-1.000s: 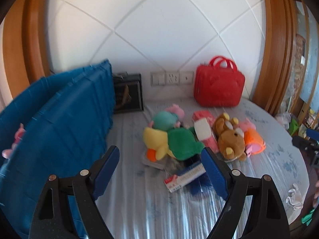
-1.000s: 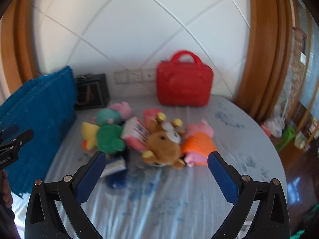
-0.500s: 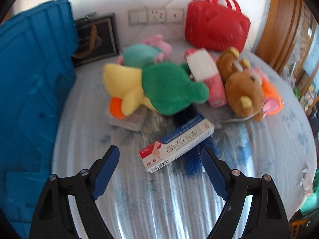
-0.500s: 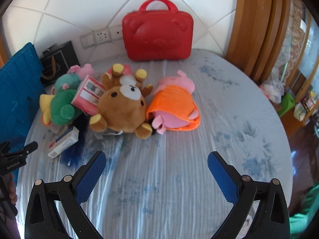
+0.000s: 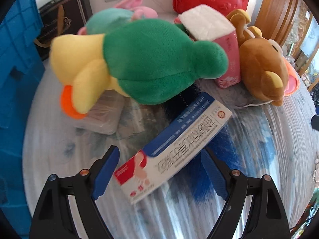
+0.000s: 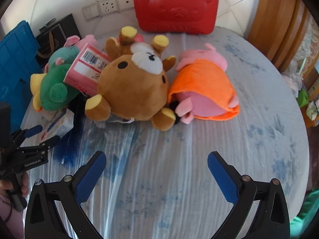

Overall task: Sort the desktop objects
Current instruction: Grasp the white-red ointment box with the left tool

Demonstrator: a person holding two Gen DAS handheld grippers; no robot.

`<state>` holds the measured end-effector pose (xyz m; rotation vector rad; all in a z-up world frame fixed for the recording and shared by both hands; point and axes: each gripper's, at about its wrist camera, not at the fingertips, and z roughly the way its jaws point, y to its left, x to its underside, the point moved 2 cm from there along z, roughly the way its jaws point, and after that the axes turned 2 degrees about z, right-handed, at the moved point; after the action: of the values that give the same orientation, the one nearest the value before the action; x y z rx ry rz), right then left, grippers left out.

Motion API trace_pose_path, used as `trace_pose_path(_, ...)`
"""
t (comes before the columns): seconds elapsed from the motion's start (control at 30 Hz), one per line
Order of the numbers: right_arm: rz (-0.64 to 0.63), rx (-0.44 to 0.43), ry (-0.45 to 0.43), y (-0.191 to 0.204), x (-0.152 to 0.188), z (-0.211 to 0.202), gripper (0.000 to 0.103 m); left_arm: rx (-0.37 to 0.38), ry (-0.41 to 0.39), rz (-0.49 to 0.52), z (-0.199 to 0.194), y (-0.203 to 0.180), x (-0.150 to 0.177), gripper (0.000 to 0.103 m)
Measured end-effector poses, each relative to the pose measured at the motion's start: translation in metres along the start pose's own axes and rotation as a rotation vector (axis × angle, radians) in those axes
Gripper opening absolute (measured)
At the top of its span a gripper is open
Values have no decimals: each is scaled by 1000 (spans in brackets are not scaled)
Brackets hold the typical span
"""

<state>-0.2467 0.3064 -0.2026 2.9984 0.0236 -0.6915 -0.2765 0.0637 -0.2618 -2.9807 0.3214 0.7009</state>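
While the toys are lying heaped by the red case [image 6: 175, 6] | left hand-held gripper [image 5: 159, 171], wide open and empty, is straddling the box [image 5: 173, 149] | right hand-held gripper [image 6: 156, 177] is hanging open, empty | next: closing squarely on the box.

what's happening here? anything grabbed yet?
Nothing is grabbed yet. A person holds a gripper in each hand over a cloth-covered table piled with plush toys and boxes. The left gripper is open, its jaws on either side of the long blue-and-white box without closing on it. The right gripper is open above bare cloth, with the brown bear plush and the pig plush in orange ahead.
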Motion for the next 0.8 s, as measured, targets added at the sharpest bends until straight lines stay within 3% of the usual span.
trace_pose_path(0.07, -10, -5, 17, 6, -3, 9, 103, 20, 4, -3, 7, -1, -2, 83)
trace_pose_path(0.1, -13, -6, 21, 8, -4, 12, 103, 31, -8, -3, 9, -2, -3, 73)
trace_pose_path(0.2, -27, -16, 36, 16, -6, 21, 103, 37, -24, -4, 3, 0, 0, 59)
trace_pose_path(0.27, -40, -32, 44, 26, -7, 26, 103, 51, -29, -17, -5, 4, 6, 56)
trace_pose_path(0.4, -93, -91, 51, 56, -7, 30, 103, 0, -54, -18, -29, 14, 26, 49)
trace_pose_path(0.47, -133, -121, 53, 76, -6, 30, 103, -30, -59, -46, -43, 27, 37, 39)
trace_pose_path(0.57, -181, -147, 44, 104, -6, 29, 103, -61, -52, -115, -53, 52, 52, 38)
trace_pose_path(0.73, -214, -198, 19, 145, -13, 26, 103, -176, -57, -234, -61, 88, 70, 38)
trace_pose_path(0.8, -242, -221, 9, 165, -16, 25, 95, -200, -72, -263, -64, 97, 70, 38)
